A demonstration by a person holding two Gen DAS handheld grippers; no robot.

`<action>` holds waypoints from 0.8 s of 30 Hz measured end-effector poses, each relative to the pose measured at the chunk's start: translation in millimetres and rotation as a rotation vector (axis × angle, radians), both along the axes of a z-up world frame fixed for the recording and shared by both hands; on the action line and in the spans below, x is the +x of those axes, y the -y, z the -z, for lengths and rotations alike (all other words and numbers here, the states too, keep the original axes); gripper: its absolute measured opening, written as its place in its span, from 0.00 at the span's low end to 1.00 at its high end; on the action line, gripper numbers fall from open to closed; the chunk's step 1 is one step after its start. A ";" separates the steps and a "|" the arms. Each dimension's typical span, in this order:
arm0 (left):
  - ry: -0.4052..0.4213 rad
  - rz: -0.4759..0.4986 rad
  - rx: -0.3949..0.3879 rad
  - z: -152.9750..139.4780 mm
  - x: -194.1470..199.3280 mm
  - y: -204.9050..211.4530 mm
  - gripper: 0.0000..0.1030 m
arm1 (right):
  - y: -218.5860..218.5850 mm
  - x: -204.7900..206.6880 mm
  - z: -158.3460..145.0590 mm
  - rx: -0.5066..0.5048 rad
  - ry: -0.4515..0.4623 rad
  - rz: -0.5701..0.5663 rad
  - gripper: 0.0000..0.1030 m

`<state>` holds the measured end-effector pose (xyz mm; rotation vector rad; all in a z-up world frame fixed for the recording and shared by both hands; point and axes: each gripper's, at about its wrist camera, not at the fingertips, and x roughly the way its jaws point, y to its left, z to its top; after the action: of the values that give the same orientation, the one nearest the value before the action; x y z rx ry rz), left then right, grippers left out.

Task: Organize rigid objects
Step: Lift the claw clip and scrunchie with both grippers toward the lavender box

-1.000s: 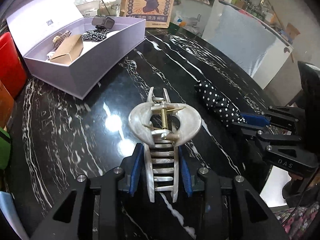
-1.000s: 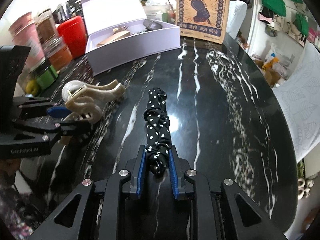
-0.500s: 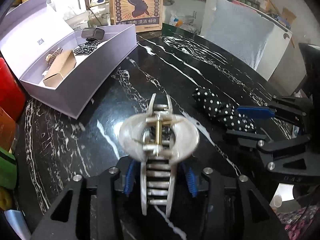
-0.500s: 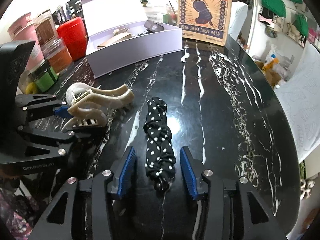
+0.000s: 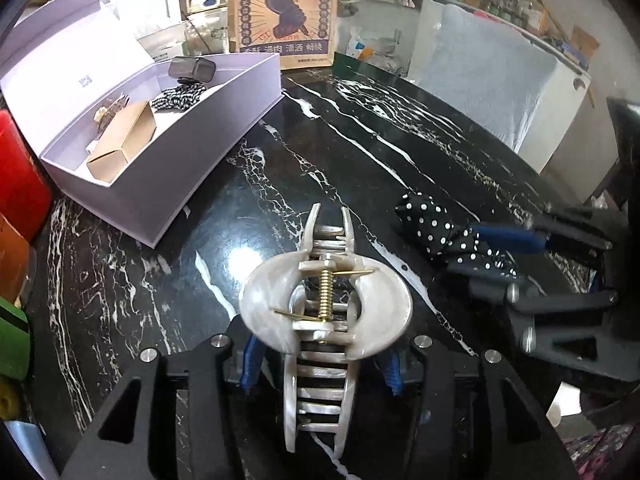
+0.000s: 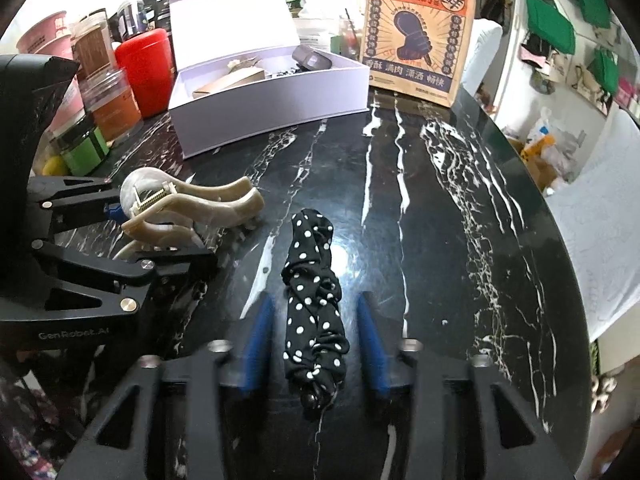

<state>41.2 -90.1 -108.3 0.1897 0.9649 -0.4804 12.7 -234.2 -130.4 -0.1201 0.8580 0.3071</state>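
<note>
A pearly cream claw hair clip [image 5: 326, 308] lies on the black marble table [image 5: 400, 140], its toothed end between the blue pads of my left gripper [image 5: 320, 360]. The jaws are closing, and a small gap shows on each side of the clip. A black scrunchie with white dots [image 6: 314, 308] lies lengthwise between the pads of my right gripper [image 6: 314, 340]. Those jaws are closing too, and the blurred pads stand clear of the fabric. The left wrist view shows the right gripper [image 5: 492, 264] around the scrunchie [image 5: 436, 228]. The right wrist view shows the left gripper [image 6: 132, 236] at the clip [image 6: 188, 208].
An open lilac box [image 5: 168, 184] at the back left holds a gold carton [image 5: 124, 148], a striped hair tie and a dark case. Behind it stands a printed paper bag [image 5: 284, 12]. Red and orange jars [image 6: 144, 68] line the left edge. The table's rounded edge [image 6: 560, 240] runs along the right.
A second ago both grippers' pads pressed on the clip and the scrunchie. Now the pads stand apart from them. Neither item has shifted noticeably on the table.
</note>
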 end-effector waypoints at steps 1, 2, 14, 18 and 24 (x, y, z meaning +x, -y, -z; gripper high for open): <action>-0.003 -0.006 -0.012 -0.6 0.1 -1.5 0.34 | 0.3 0.5 0.0 0.005 0.000 0.001 0.17; -0.001 -0.020 -0.021 -0.3 0.7 -3.5 0.34 | 0.7 1.3 0.0 0.014 -0.004 0.000 0.16; -0.031 -0.061 -0.062 -6.9 -3.5 -16.7 0.34 | 0.3 -1.6 -4.2 0.103 -0.034 0.014 0.15; -0.020 -0.082 -0.065 -13.2 -8.7 -24.0 0.34 | -3.7 -5.6 -10.5 0.117 -0.019 0.005 0.15; -0.003 -0.126 -0.082 -21.1 -18.2 -36.1 0.34 | -17.0 -11.0 -17.2 0.126 -0.005 -0.049 0.15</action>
<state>23.1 -54.1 -87.2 0.0534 0.9519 -0.4034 1.8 -217.2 -113.3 -0.0236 0.8393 0.4066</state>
